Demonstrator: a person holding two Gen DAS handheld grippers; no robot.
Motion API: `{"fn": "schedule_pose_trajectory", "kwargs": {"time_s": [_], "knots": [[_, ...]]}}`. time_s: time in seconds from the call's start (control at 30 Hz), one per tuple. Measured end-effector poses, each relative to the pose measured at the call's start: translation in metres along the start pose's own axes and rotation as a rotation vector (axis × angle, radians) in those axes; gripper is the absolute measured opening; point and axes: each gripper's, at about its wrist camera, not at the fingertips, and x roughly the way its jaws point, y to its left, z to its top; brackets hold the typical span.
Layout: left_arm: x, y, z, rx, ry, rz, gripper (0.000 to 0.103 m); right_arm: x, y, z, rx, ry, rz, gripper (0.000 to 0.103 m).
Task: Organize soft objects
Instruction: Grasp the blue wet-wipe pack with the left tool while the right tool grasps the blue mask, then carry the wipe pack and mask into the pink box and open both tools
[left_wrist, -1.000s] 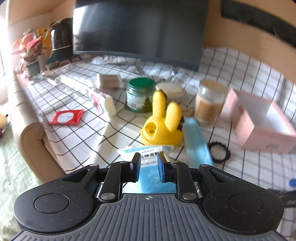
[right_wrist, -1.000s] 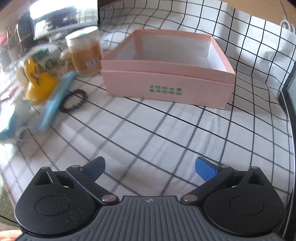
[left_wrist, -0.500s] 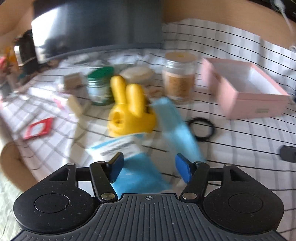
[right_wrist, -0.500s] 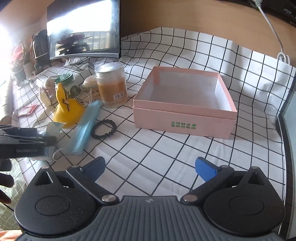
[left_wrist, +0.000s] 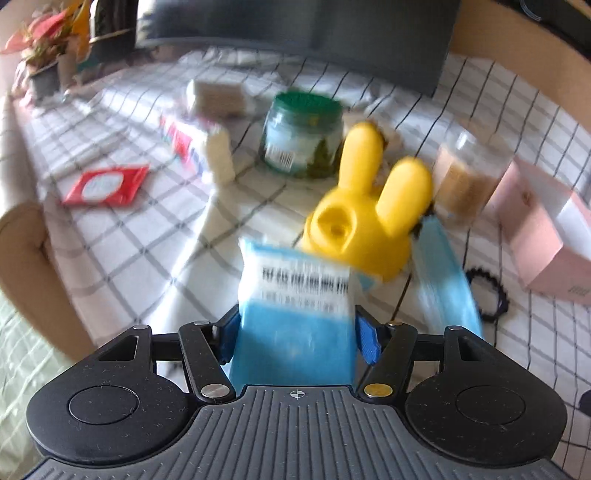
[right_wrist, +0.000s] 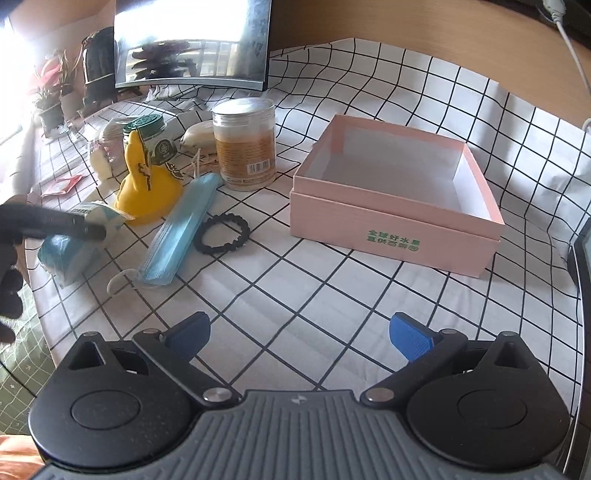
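A blue and white soft packet (left_wrist: 295, 314) lies between the fingers of my left gripper (left_wrist: 297, 338), whose jaws stand apart at its two sides; whether they press it is unclear. The packet also shows in the right wrist view (right_wrist: 70, 243), resting on the cloth. A blue face mask (right_wrist: 181, 230) lies to the right of the packet, by a black hair band (right_wrist: 222, 234). A yellow rabbit-shaped toy (left_wrist: 365, 218) stands just behind the packet. The open pink box (right_wrist: 397, 195) sits to the right. My right gripper (right_wrist: 299, 336) is open and empty over the checked cloth.
A green-lidded jar (left_wrist: 301, 136), a clear jar (right_wrist: 245, 144), a red sachet (left_wrist: 107, 184), a white tube (left_wrist: 199, 147) and a monitor (right_wrist: 192, 40) stand behind. Potted plants (right_wrist: 48, 99) are at the far left. The table's edge runs along the left.
My left gripper was shut on the packet, then opened wide, and now sits closer around it. The left view has swung back to the left. The right gripper has stayed open.
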Motion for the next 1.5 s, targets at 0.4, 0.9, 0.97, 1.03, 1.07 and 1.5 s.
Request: {"fn": "schedule_pose_trajectory", "kwargs": {"time_s": [0.4, 0.9, 0.97, 1.03, 1.07, 1.5], "knots": [[-0.012, 0.033, 0.022, 0.071, 0.040, -0.198, 0.056, 0.041, 0.065, 0.058, -0.111, 0.002, 0.084, 0.076], [0.002, 0.087, 0.049, 0.086, 0.125, -0.317, 0.056, 0.107, 0.142, 0.088, -0.199, 0.169, 0.055, 0.042], [0.005, 0.089, 0.048, 0.092, 0.134, -0.344, 0.056, 0.112, 0.144, 0.089, -0.188, 0.175, 0.020, 0.042], [0.009, 0.092, 0.048, 0.097, 0.144, -0.362, 0.056, 0.116, 0.144, 0.091, -0.171, 0.172, -0.011, 0.042], [0.010, 0.092, 0.048, 0.099, 0.150, -0.368, 0.056, 0.118, 0.146, 0.093, -0.165, 0.173, -0.014, 0.042], [-0.031, 0.077, 0.075, 0.061, 0.025, -0.275, 0.056, 0.079, 0.118, 0.140, -0.112, 0.098, 0.098, 0.003]]}}
